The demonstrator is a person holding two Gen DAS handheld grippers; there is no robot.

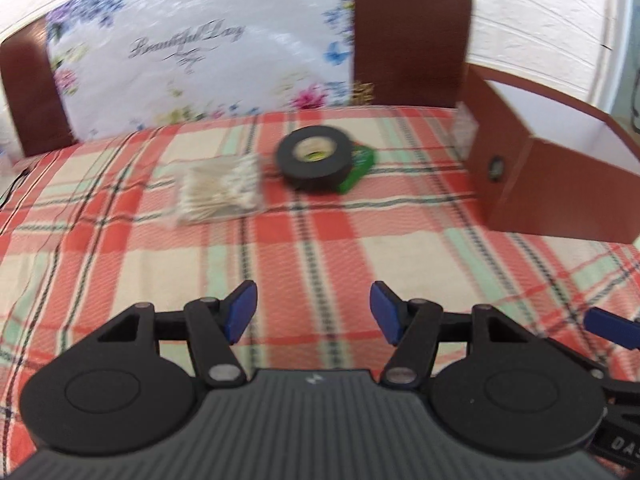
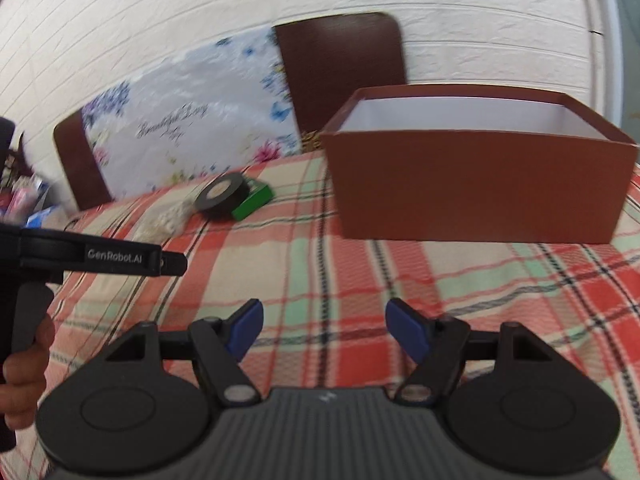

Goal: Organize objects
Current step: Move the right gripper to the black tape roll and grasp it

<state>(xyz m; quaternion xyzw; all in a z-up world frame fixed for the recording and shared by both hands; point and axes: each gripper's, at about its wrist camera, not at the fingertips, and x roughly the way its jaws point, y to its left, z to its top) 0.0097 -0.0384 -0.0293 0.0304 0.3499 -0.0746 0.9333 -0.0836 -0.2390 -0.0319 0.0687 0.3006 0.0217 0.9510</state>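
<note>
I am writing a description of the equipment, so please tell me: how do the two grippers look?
Both the left gripper and the right gripper have black linkage arms, round black discs, a ribbed grey body and blue fingertip pads. The left one's side reads "GenRobot.AI".

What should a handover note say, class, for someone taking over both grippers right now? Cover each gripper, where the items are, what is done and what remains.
Left gripper: open, empty, above the plaid cloth.
Right gripper: open, empty, facing the brown box.
Items: black tape roll rests partly on a green packet; bag of cotton swabs lies beside them, to the left in the left view. The box stands open on the cloth, apart from them.
Done: nothing visibly packed; the box floor is hidden.
Left: probably move tape, packet and swabs into the box.
</note>
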